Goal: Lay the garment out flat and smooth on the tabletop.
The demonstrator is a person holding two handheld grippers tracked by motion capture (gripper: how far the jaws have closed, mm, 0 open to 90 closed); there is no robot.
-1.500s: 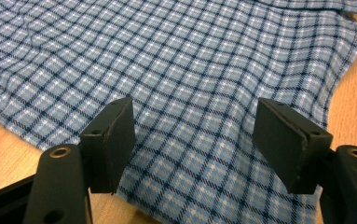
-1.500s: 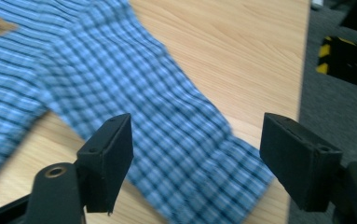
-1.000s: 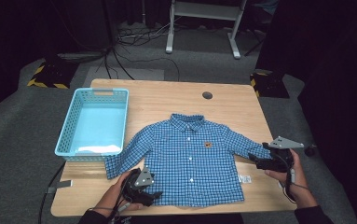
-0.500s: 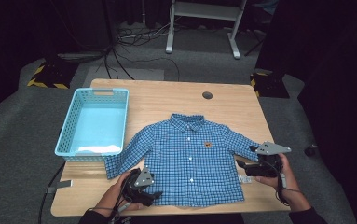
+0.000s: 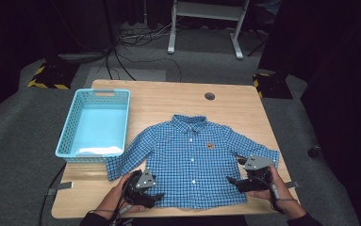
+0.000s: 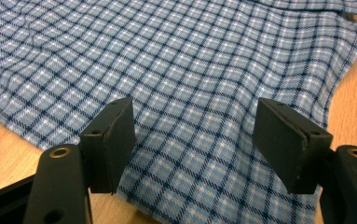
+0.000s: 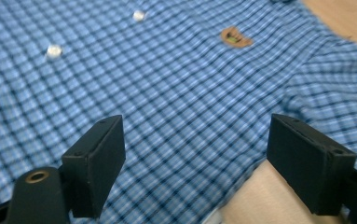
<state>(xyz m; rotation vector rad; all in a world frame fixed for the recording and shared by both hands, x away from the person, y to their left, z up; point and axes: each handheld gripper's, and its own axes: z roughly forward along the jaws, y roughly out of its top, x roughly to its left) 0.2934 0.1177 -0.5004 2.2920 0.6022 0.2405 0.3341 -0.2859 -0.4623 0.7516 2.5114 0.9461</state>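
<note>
Blue checked shirt (image 5: 192, 160) lies flat on the surface (image 5: 168, 96), right of the basket (image 5: 94, 123). My left gripper (image 6: 195, 140) and right gripper (image 7: 195, 163) hover over its hem, jaws wide, holding nothing.

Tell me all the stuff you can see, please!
Shirt: one, blue checked, flat on the table, front up, sleeves spread.
Badge: one, brown, on the shirt's chest.
Basket: one, light blue, on the table left of the shirt.
Table: one, light wood, with a round hole near its far edge.
Cables: several, dark, on the grey floor behind the table.
Stand: one, white, on the floor at the back.
Left gripper: one, black, fingers open over the shirt's lower left hem.
Right gripper: one, black, fingers open at the shirt's right side.
</note>
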